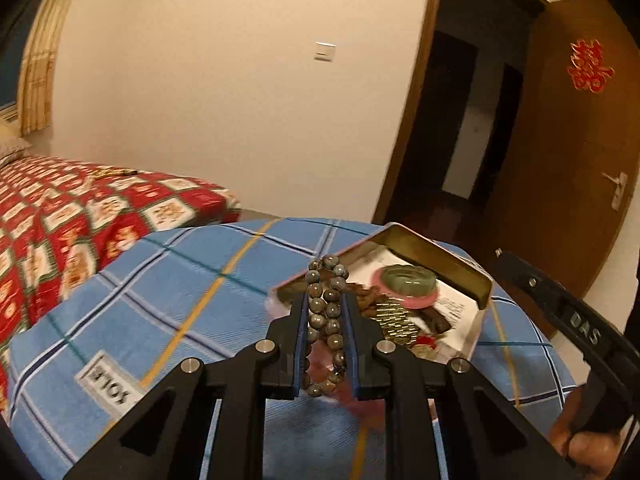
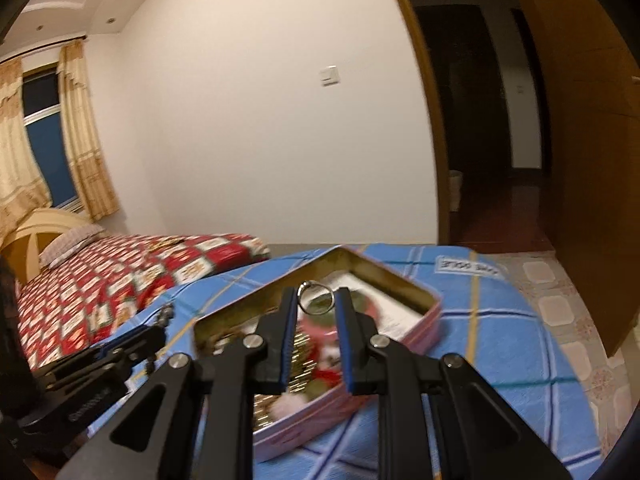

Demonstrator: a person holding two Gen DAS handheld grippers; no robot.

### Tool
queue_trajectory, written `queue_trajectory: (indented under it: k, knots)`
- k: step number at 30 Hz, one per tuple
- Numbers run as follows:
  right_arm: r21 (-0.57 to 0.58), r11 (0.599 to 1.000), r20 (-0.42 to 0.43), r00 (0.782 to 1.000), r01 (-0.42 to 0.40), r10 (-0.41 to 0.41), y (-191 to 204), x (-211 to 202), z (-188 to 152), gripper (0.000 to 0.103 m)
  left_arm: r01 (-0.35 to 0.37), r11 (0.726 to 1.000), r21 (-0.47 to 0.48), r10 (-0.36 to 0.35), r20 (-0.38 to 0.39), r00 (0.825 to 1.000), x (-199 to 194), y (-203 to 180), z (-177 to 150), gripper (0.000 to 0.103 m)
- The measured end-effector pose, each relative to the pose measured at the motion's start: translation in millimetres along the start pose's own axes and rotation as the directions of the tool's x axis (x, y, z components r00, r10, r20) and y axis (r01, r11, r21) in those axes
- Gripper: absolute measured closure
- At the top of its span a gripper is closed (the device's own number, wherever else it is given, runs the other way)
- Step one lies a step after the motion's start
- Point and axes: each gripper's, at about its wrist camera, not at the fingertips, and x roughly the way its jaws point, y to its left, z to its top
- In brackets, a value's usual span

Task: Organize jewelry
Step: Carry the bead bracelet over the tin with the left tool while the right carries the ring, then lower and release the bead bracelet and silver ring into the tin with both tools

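Now we are mid-delivery, we judge: both tools carry a piece of jewelry toward the open tin (image 1: 472, 276) that sits on the blue plaid cloth (image 1: 168, 280). Our left gripper (image 1: 326, 304) has its fingers (image 1: 301, 320) pinching a doubled beaded bracelet (image 1: 326, 300), which stands up between them and pokes out past the tips, while the rest of the loop hangs down behind the pads. The tin lies just ahead of these fingers and to their right, already holding a green jade bangle (image 1: 408, 278) on a pink ring, some gold chain and other pieces. Our right gripper (image 2: 317, 300) nips a thin silver ring (image 2: 316, 298) right at its fingertips, directly above the tin's interior. Both tools point forward and slightly downward, held level over the cloth, the left one low at the right view's left edge. Next, we think, each must dip into the tin and ease apart over a free spot; the bracelet needs room so it does not drape over the rim.
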Motion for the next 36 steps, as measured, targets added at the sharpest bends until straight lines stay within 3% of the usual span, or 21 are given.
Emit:
queue_trajectory:
  k: [6,15,21,36]
  knots:
    - [0.028,0.998,-0.023,0.998,0.058,-0.058,-32.0,14.1,6.3,0.081,0.011,0.998,0.063,-0.009,-0.031,0.999,27.4,-27.9,2.8,0.087]
    - [-0.069,0.995,-0.091,0.992,0.079,-0.085,-25.9,38.5,2.8,0.081,0.037,0.998,0.047,-0.033,-0.081,0.996,57.5,-40.2,3.8,0.087]
    - [-0.071,0.995,-0.147,0.986,0.071,-0.081,-30.7,48.0,-2.4,0.081,0.053,0.998,0.031,-0.049,-0.117,0.992,64.6,-38.3,1.9,0.087]
    - [-0.061,0.997,-0.169,0.983,0.057,-0.067,-32.5,51.2,-2.6,0.080,-0.012,0.999,0.030,0.017,-0.153,0.988,72.3,-39.0,0.4,0.086]
